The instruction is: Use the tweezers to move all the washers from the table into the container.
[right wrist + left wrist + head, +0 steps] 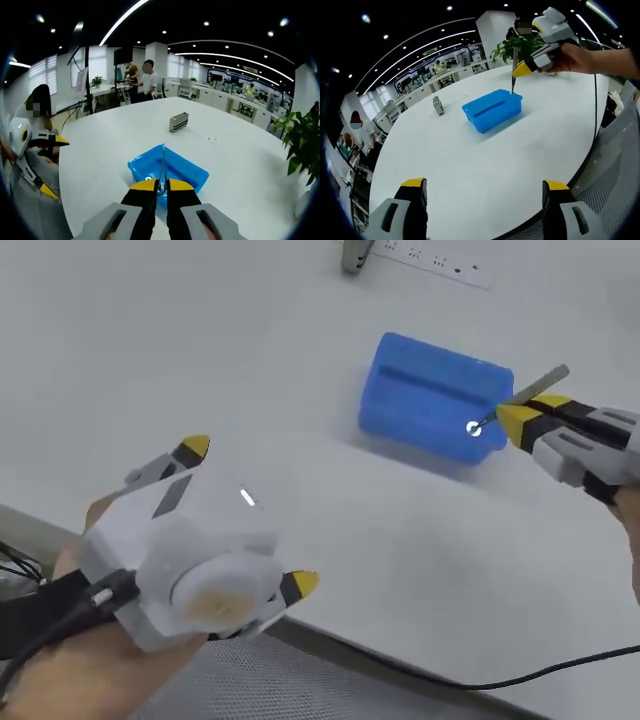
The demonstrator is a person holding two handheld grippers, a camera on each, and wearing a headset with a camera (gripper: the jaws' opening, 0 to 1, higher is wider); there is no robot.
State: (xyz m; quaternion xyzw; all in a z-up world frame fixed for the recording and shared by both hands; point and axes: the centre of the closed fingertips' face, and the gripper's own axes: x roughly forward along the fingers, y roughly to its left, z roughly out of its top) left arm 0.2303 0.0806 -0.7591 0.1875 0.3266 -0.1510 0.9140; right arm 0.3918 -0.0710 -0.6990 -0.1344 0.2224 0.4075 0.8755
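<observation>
Head view: right tongs [515,422] at right edge, yellow tips pinched tight on tweezers [545,378], grey handle end sticking up and right, points aimed down and left. Small ring washer [474,428] at the tweezer points, over near-right corner of blue container [410,420]; touching the wall or just clear of it, cannot tell. Container upright on white table [200,340], well apart from left tongs [248,516]. Left tongs low over near table edge, held in a hand, yellow tips spread wide, nothing between. Small grey block [355,255] at far edge beyond container, socket strip [440,260] set in table beside it. Black cable [500,680] along near table edge on the right. Left gripper view: both tips far apart at bottom, bare table ahead, container [492,107] mid-frame, right tongs [522,69] above its far corner with tweezers [512,82] pointing straight down at the rim, grey block [438,105] left of container, potted plant [517,47] behind. Right gripper view: tips closed on the thin tweezers [163,165], container [187,172] directly below, grey block [178,121] further out, plant [302,135] at right, people standing in background.
</observation>
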